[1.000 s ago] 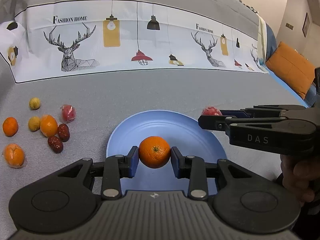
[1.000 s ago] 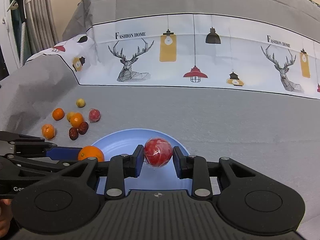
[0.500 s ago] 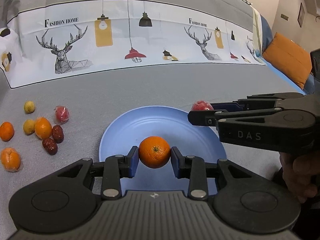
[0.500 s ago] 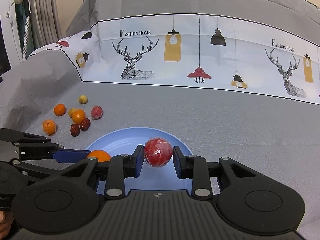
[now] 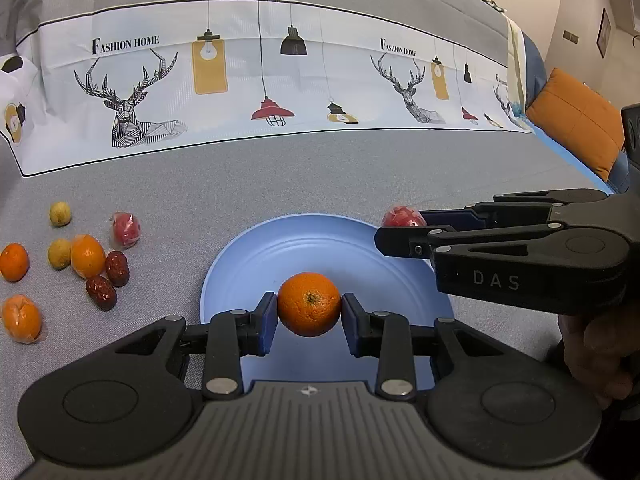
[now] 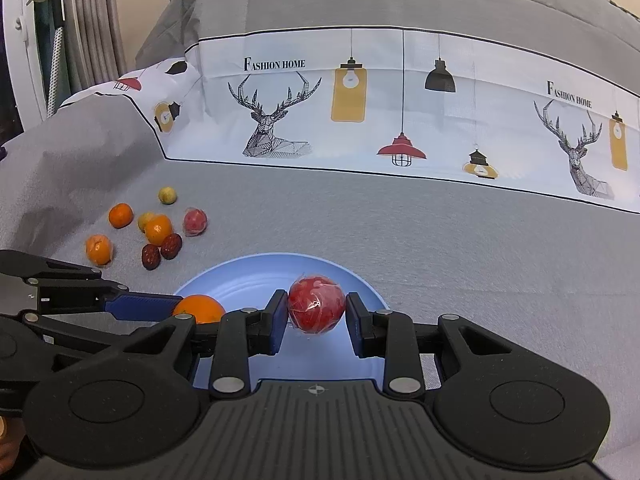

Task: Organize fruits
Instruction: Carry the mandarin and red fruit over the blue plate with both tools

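While poised over the blue plate (image 5: 240, 272), nothing changed: left gripper (image 5: 309, 312) clamping orange (image 5: 309, 304), right gripper (image 6: 317, 316) clamping wrapped red fruit (image 6: 316, 304); both awaiting release.

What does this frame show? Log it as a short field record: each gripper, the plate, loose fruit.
left gripper: shut on orange, above the plate
right gripper: shut on wrapped red fruit, above the plate
blue plate: on the grey cloth, nothing lying in it
loose fruit: cluster on the cloth left of the plate, including two dark red dates
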A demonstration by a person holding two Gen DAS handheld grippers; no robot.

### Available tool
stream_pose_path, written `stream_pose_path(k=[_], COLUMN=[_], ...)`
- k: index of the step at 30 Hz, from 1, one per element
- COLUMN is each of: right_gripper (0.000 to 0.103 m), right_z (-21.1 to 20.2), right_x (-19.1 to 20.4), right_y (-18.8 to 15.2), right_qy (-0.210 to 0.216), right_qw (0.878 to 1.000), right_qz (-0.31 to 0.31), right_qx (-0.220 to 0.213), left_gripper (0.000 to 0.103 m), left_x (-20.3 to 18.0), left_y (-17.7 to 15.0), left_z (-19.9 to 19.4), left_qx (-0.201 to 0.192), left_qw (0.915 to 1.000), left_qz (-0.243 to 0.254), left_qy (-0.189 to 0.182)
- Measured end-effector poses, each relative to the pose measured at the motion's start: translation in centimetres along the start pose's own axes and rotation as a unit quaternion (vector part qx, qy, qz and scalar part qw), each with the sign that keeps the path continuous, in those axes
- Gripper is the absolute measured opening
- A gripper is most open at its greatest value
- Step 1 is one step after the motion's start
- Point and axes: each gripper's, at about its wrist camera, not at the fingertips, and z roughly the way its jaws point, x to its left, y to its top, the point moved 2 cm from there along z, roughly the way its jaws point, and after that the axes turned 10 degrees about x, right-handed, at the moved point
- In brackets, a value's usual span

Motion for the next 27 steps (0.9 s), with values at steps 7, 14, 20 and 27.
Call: stream_pose_path(k=[7, 14, 20, 27], right_gripper=[0.033, 0.033, 0.033, 0.033], right_z=[0.01, 0.01, 0.00, -0.03], right_x=[0.05, 0.11, 0.13, 0.19], right_y=[0.01, 0.01, 0.00, 0.02], right_qy=[0.000, -0.001, -0.002, -0.002], right_qw=[1.000, 1.000, 1.000, 1.000], right_qz=[0.000, 0.000, 0.000, 0.000], right_qx=[0.000, 0.000, 0.000, 0.000], left_gripper=[0.038, 0.038, 0.038, 0.038], left_x=[-0.06, -0.08, -0.16, -0.20], left_y=[-0.01, -0.02, 0.03, 0.04], left_z=[-0.02, -0.03, -0.04, -0.06], left_qx=[0.000, 0.000, -0.001, -0.001], left_qw=[1.0000, 1.0000, 1.0000, 1.0000], left_qz=[0.001, 0.001, 0.002, 0.002], left_qy=[0.000, 0.000, 0.001, 0.001])
